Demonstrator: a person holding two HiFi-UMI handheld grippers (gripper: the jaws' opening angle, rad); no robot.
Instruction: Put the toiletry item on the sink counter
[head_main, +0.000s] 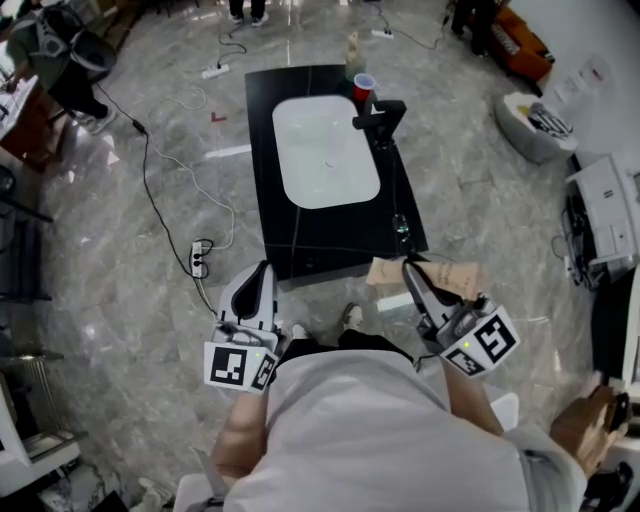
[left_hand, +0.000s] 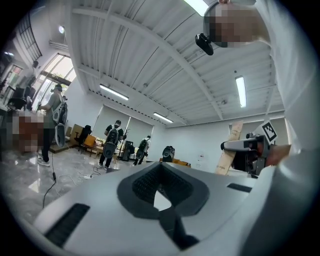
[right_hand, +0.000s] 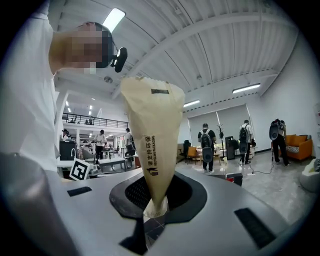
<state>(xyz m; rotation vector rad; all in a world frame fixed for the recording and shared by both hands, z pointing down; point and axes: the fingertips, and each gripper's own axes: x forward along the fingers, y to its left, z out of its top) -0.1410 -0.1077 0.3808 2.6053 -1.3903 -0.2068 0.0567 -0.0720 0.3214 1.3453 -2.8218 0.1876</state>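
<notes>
Person stands at the near end of a black sink counter (head_main: 320, 235), both grippers held close to the body, short of the counter edge.

Right gripper (head_main: 410, 270): jaws clenched on the narrow crimped end of a tan kraft-paper toiletry packet (head_main: 452, 276). In the right gripper view the packet (right_hand: 152, 125) fans wider away from the jaws and carries a column of dark print. From the head view it lies roughly level, above the floor just off the counter's near right corner, not touching the counter.

Left gripper (head_main: 265, 270): jaws pressed together, nothing between them; it points up toward the ceiling.

On the counter: white basin (head_main: 325, 150), black faucet (head_main: 380, 118) on its right side, red cup (head_main: 363, 87) at the far end.

Grey marble floor, power strip (head_main: 200, 258) left of the counter.
</notes>
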